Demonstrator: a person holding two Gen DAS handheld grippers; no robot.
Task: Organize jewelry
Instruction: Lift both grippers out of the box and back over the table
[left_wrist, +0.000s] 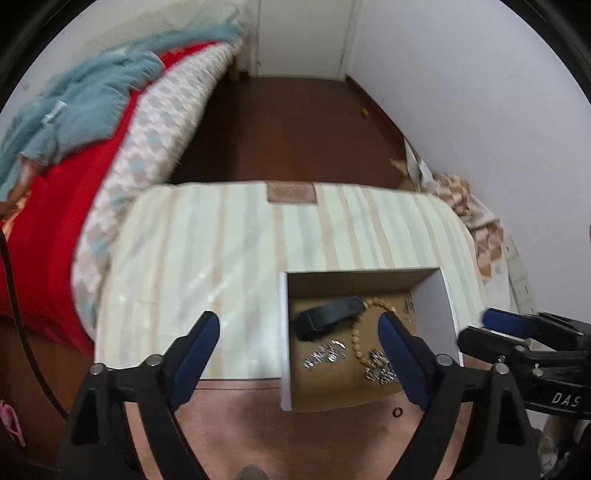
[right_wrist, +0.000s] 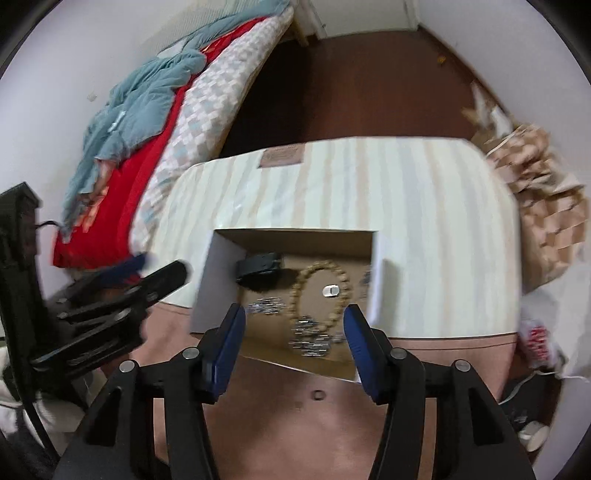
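Both tools are empty and their jaws stand wide apart: the right tool (right_wrist: 294, 325) hangs just above the near edge of the open box (right_wrist: 218, 258), and the left tool (left_wrist: 299, 332) hovers over the left wall of this box, with one pad above the striped cushion (left_wrist: 192, 251) and the other above the box floor. The jewelry lies loose on the cardboard floor of the box: a bead bracelet (right_wrist: 320, 291), some silver chains (right_wrist: 308, 334) that touch it at the near side, one more silver piece (right_wrist: 264, 306) to the left, and a black strap (right_wrist: 258, 267) at the back corner. I think the main risk is the tangle: if a tool closes on the chains where they meet the beads, both could lift together, or a thin chain could slip out between the broad pads. The box looks light, so a push against its wall may slide it on the cushion. The two tools are also near each other and could collide over the box. A small ring (right_wrist: 317, 394) lies outside the box on the brown tabletop (right_wrist: 258, 406) and could be forgotten. Only the right view shows a small white thing (right_wrist: 330, 290) inside the bracelet loop; in the left view the tool's own pad hides this place. The left view shows more clearly the strap and its shape.
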